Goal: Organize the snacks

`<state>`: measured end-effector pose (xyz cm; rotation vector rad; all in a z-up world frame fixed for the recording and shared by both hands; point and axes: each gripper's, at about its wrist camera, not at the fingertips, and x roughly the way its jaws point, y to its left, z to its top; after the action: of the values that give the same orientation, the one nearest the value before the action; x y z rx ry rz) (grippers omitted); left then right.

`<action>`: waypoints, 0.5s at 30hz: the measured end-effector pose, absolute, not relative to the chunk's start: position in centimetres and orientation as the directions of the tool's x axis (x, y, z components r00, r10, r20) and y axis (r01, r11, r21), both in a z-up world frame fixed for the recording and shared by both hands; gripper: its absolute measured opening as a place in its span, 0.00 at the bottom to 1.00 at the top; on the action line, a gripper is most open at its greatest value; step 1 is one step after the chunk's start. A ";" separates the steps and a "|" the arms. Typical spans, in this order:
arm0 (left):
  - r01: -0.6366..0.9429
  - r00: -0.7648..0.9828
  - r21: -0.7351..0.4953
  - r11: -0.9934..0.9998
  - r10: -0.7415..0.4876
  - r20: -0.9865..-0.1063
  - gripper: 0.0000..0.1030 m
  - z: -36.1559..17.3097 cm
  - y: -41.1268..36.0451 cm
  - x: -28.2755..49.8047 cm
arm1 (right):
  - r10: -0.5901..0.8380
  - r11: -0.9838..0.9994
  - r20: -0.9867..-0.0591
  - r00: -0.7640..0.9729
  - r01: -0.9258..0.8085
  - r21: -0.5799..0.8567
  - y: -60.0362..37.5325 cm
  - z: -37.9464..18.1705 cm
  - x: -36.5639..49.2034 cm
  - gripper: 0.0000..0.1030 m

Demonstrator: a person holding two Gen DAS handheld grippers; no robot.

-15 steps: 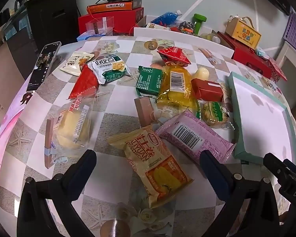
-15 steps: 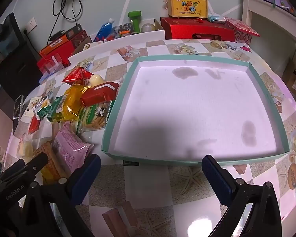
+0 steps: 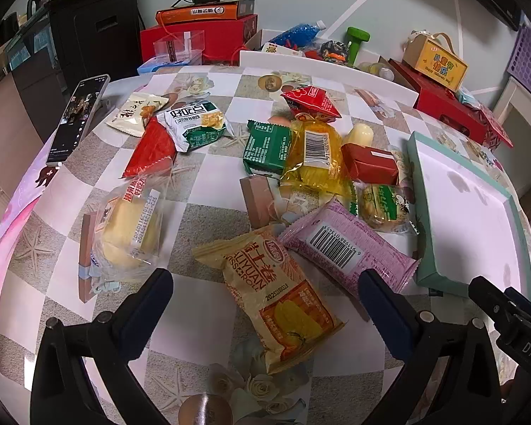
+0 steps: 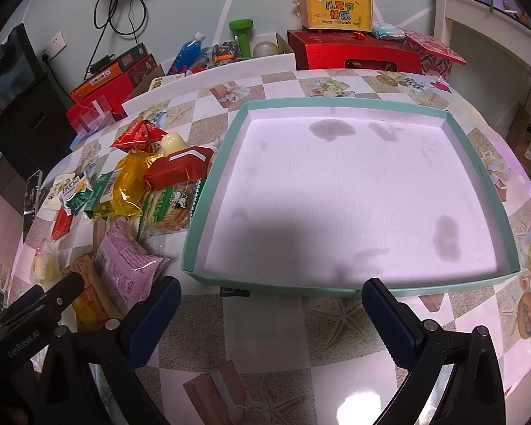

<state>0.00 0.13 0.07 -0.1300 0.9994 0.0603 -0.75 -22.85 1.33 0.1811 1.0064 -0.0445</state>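
Observation:
Several snack packets lie scattered on the checkered table. My left gripper (image 3: pixel 265 283) is open and empty, just above a yellow-orange egg-roll packet (image 3: pixel 272 294), with a pink packet (image 3: pixel 347 248) to its right and a clear-wrapped yellow cake (image 3: pixel 127 226) to its left. Further back lie a yellow bag (image 3: pixel 315 156), a green packet (image 3: pixel 265 148) and a red box (image 3: pixel 370 163). My right gripper (image 4: pixel 270 297) is open and empty at the near edge of a shallow teal-rimmed tray (image 4: pixel 201 226), which holds nothing. The tray also shows in the left wrist view (image 3: pixel 424 212).
A phone (image 3: pixel 78 117) lies at the table's left edge. Red boxes (image 4: pixel 354 53), a yellow gift box (image 4: pixel 336 7), a green dumbbell (image 4: pixel 242 33) and a blue bottle (image 4: pixel 187 49) stand behind the table. The left gripper's body (image 4: pixel 39 304) shows at the right view's lower left.

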 end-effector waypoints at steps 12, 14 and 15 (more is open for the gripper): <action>-0.119 0.560 -0.085 0.989 -0.004 -0.828 1.00 0.2 0.2 0.0 | 0.046 0.985 -0.845 0.533 0.118 0.129 -22.8 1.2 -0.7 1.00; -0.117 0.567 -0.089 0.989 -0.007 -0.824 1.00 0.2 0.2 0.0 | 0.046 0.985 -0.845 0.533 0.119 0.129 -22.8 1.2 -0.7 1.00; -0.116 0.567 -0.089 0.989 -0.007 -0.823 1.00 0.2 0.1 0.0 | 0.046 0.984 -0.845 0.533 0.119 0.129 -22.8 1.3 -0.7 1.00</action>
<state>-0.02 0.12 0.22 -0.1381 0.9661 0.0641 -0.73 -22.77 1.25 0.1788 1.0088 -0.0438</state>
